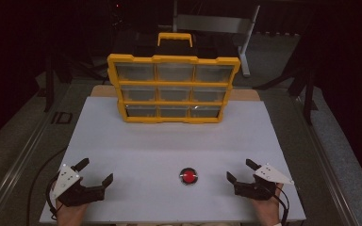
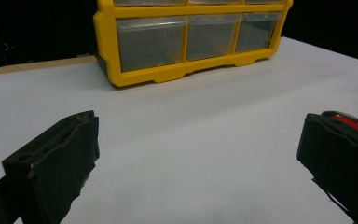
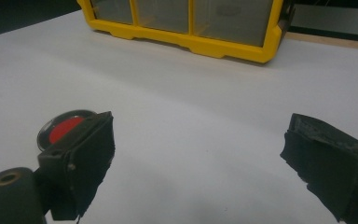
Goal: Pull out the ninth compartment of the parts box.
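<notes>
Red button (image 1: 188,176) sits near-centre on the white counter (image 1: 169,141), between both grippers. Left gripper (image 1: 94,175) and right gripper (image 1: 240,171): jaws spread, empty. Likely small, rigid, light; grip its rim.

We see a white table (image 1: 136,141) with a bright yellow organizer (image 1: 173,88) on it; its drawers (image 2: 151,42) are clear with a greyish tint, and a yellow handle (image 1: 174,38) tops its black back part. A small round button (image 1: 188,176) is red inside a shiny silver rim. The left gripper (image 1: 95,173) and the right gripper (image 1: 238,171) are both black, and each carries a pale grey plate (image 1: 66,180) dotted with small dark spots. We see near-black surroundings.
</notes>
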`<state>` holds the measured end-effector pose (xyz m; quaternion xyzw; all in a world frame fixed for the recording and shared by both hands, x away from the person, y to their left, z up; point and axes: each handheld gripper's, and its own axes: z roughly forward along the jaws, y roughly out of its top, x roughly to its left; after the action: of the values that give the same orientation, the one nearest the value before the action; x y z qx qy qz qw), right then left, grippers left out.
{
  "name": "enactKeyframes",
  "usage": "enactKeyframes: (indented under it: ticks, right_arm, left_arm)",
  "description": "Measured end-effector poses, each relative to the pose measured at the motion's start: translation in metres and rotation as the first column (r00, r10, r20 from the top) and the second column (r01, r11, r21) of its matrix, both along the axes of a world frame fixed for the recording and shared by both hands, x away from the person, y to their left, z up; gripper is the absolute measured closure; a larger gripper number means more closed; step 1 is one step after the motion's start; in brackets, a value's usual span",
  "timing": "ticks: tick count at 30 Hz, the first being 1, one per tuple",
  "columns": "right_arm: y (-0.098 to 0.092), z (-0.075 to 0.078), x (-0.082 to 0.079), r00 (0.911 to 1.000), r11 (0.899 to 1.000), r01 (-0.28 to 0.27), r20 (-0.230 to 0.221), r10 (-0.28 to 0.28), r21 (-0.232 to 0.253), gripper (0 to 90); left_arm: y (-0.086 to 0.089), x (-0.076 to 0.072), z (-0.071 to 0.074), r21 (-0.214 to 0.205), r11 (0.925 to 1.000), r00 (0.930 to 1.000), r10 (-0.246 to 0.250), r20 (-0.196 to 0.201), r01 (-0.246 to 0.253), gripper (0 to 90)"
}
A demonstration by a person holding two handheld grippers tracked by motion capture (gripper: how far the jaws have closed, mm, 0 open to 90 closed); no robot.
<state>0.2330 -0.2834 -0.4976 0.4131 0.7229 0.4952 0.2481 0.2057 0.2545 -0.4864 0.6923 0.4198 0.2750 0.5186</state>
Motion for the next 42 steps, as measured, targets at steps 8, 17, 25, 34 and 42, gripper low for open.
enactKeyframes:
  ticks: [8,17,25,34,42]
  right_arm:
    - [0.004,0.0,-0.002,1.0,1.0,-0.004,0.001,0.004,-0.005,8.7]
    - [0.004,0.001,0.0,1.0,1.0,0.004,-0.006,-0.004,-0.003,8.8]
    - [0.009,0.005,0.002,0.9999,1.0,0.008,-0.014,-0.008,-0.018,8.7]
    - [0.016,0.011,0.006,0.9997,0.999,0.004,-0.023,-0.005,-0.048,8.7]
    - [0.021,0.017,0.01,0.9995,0.998,-0.003,-0.031,0.001,-0.063,8.8]
  left_arm:
    - [0.0,0.0,-0.002,0.005,1.0,1.0,0.008,0.0,-0.008,0.0]
    - [-0.003,0.0,-0.002,0.029,0.9995,0.9999,0.015,0.001,-0.015,0.0]
    - [-0.007,-0.001,-0.003,0.044,0.9989,0.9998,0.017,0.003,-0.017,0.0]
    - [-0.008,-0.001,-0.003,0.043,0.9989,0.9998,0.019,-0.001,-0.019,0.0]
    - [-0.008,-0.001,-0.003,0.044,0.9988,0.9998,0.022,0.0,-0.022,0.0]
